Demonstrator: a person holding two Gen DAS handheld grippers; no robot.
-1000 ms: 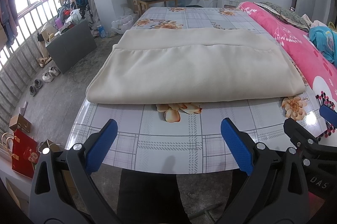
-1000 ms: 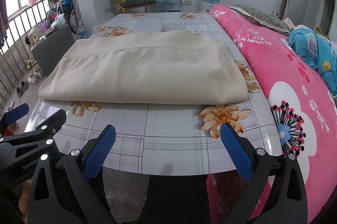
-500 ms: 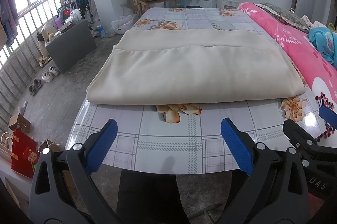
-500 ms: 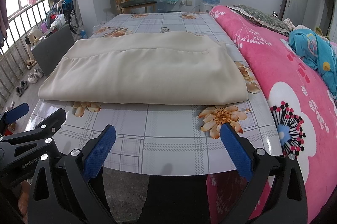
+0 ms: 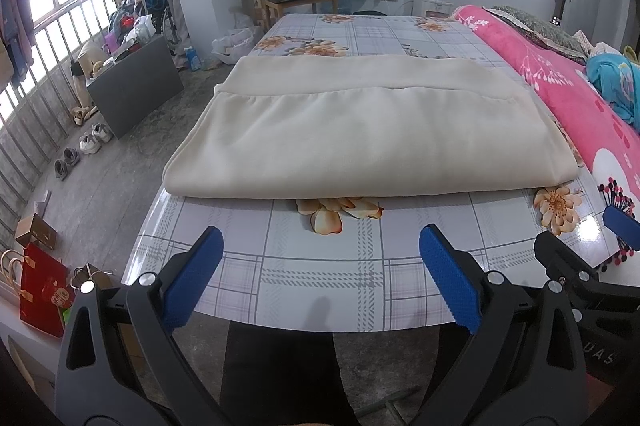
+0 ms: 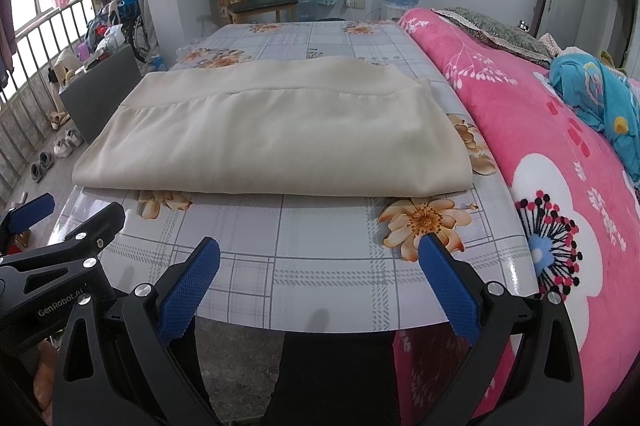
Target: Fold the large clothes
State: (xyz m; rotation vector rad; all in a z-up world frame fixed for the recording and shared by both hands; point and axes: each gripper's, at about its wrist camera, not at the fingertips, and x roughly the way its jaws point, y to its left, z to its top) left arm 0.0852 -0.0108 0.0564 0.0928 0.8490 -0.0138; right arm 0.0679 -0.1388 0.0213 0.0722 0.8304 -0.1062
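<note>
cream fleece garment [image 5: 360, 134], thick, soft and folded into a wide rectangle, lies flat on the glossy flower-and-check surface [image 5: 320, 266], its rounded fold edge toward the surface's near rim and its pink-blanket-side end close to the pink flowered blanket [image 6: 560, 166]. left gripper [image 5: 320, 274] and right gripper [image 6: 320, 278] both hover over the near rim with blue-padded fingers spread wide, holding nothing. it looks bulky yet limp, likely to sag and drag on the slick surface, so i'd pinch all layers at the two near corners.
</note>
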